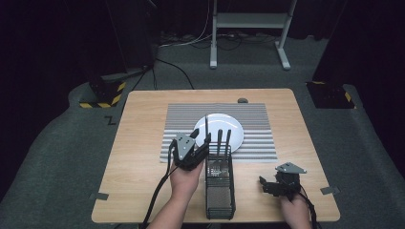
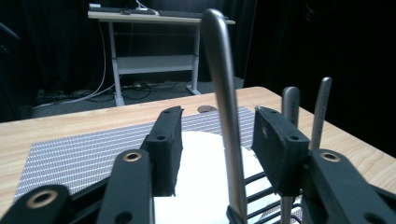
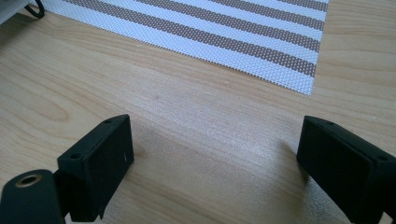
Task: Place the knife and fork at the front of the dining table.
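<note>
Left gripper jaws flank utensil handle (untouched, w/ gaps).

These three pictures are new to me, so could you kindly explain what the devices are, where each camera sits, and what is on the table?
A person sits at a wooden table, holding a two-jaw hand tool in each hand. The high view looks down from above; the other two cameras ride on the tools and look along their black jaws. On the table lie a striped mat, a white plate and a black wire caddy with three upright metal handles. The left gripper has one handle between its jaws, gaps showing on both sides. The right gripper rests open over bare wood, holding nothing.
</note>
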Demonstrator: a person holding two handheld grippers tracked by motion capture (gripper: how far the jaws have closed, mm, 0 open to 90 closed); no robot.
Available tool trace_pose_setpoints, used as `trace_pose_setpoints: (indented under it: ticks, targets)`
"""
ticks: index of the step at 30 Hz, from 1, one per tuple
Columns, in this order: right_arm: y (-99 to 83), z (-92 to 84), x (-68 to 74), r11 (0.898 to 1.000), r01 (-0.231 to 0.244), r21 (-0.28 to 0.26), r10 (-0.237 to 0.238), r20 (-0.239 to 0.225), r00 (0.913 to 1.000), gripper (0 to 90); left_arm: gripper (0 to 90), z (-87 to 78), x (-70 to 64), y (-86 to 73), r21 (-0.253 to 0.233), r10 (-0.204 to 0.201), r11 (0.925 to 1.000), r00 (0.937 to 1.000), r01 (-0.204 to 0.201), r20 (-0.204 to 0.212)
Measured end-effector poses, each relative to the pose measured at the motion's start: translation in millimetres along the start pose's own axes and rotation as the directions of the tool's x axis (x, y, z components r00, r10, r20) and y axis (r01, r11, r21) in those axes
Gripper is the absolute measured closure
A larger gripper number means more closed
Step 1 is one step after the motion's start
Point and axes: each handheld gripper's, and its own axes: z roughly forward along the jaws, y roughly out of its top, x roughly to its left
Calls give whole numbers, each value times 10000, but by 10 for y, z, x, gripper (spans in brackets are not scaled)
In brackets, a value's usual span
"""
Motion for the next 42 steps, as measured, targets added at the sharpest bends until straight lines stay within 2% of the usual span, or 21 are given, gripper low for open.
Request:
trace_pose_setpoints:
  ticks: [1,3,8,15,20,31,35,37,42]
  targets:
    - [0,0,0,10000,0,0,0,0,10000,103,543,9,-12,-2,42,72,10000,10000,-72,-17]
    - [0,0,0,10000,5,-3,-5,5,10000,104,597,27,-32,-13,120,142,9998,9999,-141,-92]
    - [0,0,0,10000,6,-4,-6,6,10000,104,677,73,-66,-62,474,122,9988,9999,-116,-120]
    - [0,0,0,10000,6,-2,-6,5,10000,104,766,88,-93,-136,425,219,9989,9997,-213,-138]
    - [0,0,0,10000,7,-5,-7,5,10000,104,781,81,-101,-165,202,50,9998,9999,-47,-154]
    - [0,0,0,10000,8,-3,-8,6,10000,104,791,66,-119,-174,58,-111,9999,9999,112,-131]
    - [0,0,0,10000,4,-2,-4,5,10000,104,794,52,-134,-175,18,-58,10000,10000,58,-79]
    - [0,0,0,10000,9,-4,-9,5,10000,104,798,40,-135,-178,-61,-203,9998,9998,204,84]
    - [-1,0,1,10000,6,-11,-6,14,10000,105,804,11,-125,-194,-214,-463,9987,9988,466,144]
